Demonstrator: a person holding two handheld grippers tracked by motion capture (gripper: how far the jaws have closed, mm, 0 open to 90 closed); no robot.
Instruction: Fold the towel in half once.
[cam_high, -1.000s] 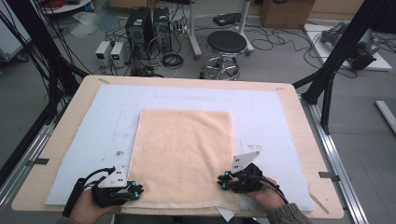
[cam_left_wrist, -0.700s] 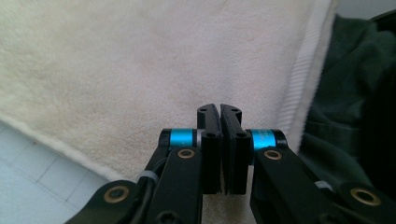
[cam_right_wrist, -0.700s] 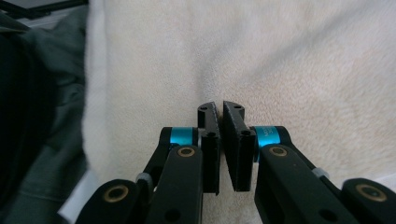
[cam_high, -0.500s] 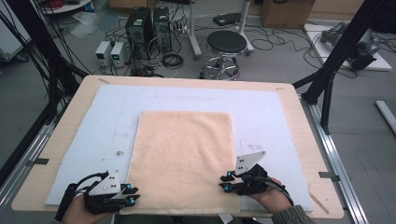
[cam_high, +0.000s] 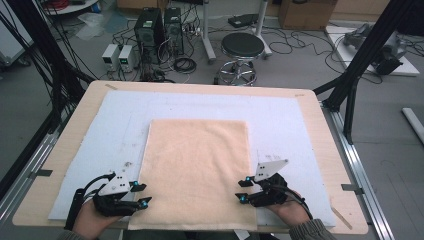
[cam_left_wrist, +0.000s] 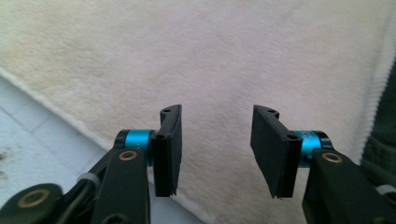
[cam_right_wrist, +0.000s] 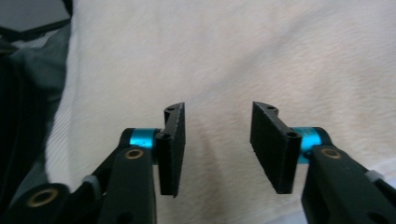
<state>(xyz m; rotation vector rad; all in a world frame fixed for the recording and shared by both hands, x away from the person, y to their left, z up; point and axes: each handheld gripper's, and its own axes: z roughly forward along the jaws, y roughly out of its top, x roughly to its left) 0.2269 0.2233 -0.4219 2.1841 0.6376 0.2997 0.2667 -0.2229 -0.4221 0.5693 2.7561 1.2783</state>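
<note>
In the high view, a peach towel (cam_high: 196, 172) is seen spread flat on the pale mat (cam_high: 300, 125) of the worktop, its near edge close to the worktop's near edge; the left gripper (cam_high: 141, 195) is held at the towel's near left corner and the right gripper (cam_high: 242, 190) at its near right corner. In the left gripper view, the left gripper (cam_left_wrist: 217, 149) is shown with jaws that have just been opening, parted to a middling gap, nothing pinched, the towel (cam_left_wrist: 210, 56) lying beneath and its edge running slantwise over the mat (cam_left_wrist: 32, 140). In the right gripper view, the right gripper (cam_right_wrist: 218, 147) is likewise found half open after just opening, nothing clamped, above the towel (cam_right_wrist: 243, 51). It is judged that a rising pad could snag the pile and a corner be dragged, so that the flat lay would be wrinkled. A regrasp taken too far inward might gather a bunched fold rather than the corner.
</note>
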